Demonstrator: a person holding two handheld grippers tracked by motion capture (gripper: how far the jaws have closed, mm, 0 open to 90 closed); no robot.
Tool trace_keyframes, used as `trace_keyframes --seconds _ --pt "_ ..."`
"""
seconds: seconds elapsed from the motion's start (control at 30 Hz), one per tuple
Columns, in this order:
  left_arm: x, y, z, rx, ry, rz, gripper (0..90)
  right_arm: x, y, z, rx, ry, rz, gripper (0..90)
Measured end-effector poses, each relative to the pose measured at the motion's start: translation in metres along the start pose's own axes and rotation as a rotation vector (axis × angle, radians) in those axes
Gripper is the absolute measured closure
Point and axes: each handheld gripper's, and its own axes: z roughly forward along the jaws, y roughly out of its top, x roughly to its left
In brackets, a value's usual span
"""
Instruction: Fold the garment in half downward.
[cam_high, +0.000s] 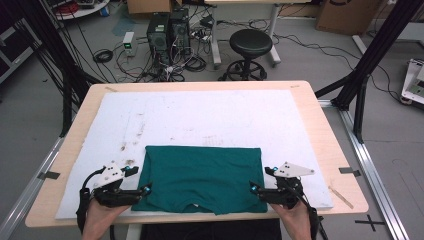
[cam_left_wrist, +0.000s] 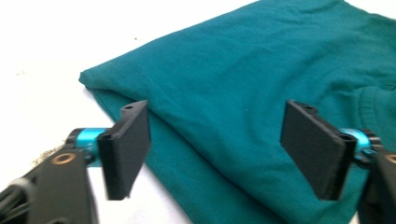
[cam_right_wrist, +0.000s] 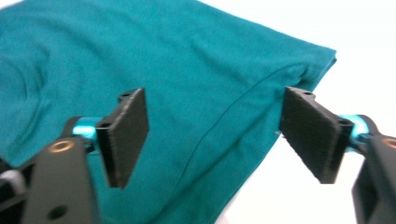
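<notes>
1. Down at the near edge of the table (cam_high: 320, 132), both hands come in, one at each near corner of the folded green garment (cam_high: 202, 176).
2. Left tool (cam_high: 145, 190): jaws spread wide and released, nothing pinched. In the left gripper view (cam_left_wrist: 215, 149) the two black pads stand apart with the garment's (cam_left_wrist: 243, 93) folded left edge lying between them, cloth flat on the white sheet (cam_left_wrist: 42, 51).
3. Right tool (cam_high: 254, 188): same story, jaws wide and let go. The right gripper view (cam_right_wrist: 215, 140) has the pads clear of the garment (cam_right_wrist: 163, 60), its right-hand fold and a seam running between them.
4. The garment itself lies flat as a neat rectangle on the white sheet (cam_high: 210, 115), close to the near edge of the table and about midway between the left and right edges; its collar side sits nearest the person.
5. Beyond it, the white sheet stretches bare, with faint smudges, toward the far edge.
6. Past the table: a black stool (cam_high: 250, 47) and computer towers (cam_high: 167, 30) among cables on the floor.
</notes>
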Motion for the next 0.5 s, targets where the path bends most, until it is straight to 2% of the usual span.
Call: trace_keyframes --seconds 0.17,0.33,0.5 --pt "0.002 -0.002 -0.006 -0.022 0.018 -0.014 18.9 -0.001 0.002 -0.002 -0.046 -0.016 -0.001 20.8" --pt "0.005 -0.003 -0.012 -0.031 0.025 -0.036 19.0 -0.001 0.003 -0.001 -0.042 -0.015 0.002 20.8" --pt "0.003 -0.003 -0.015 -0.041 0.03 -0.028 19.0 -0.002 0.003 -0.001 -0.041 -0.011 0.005 20.9"
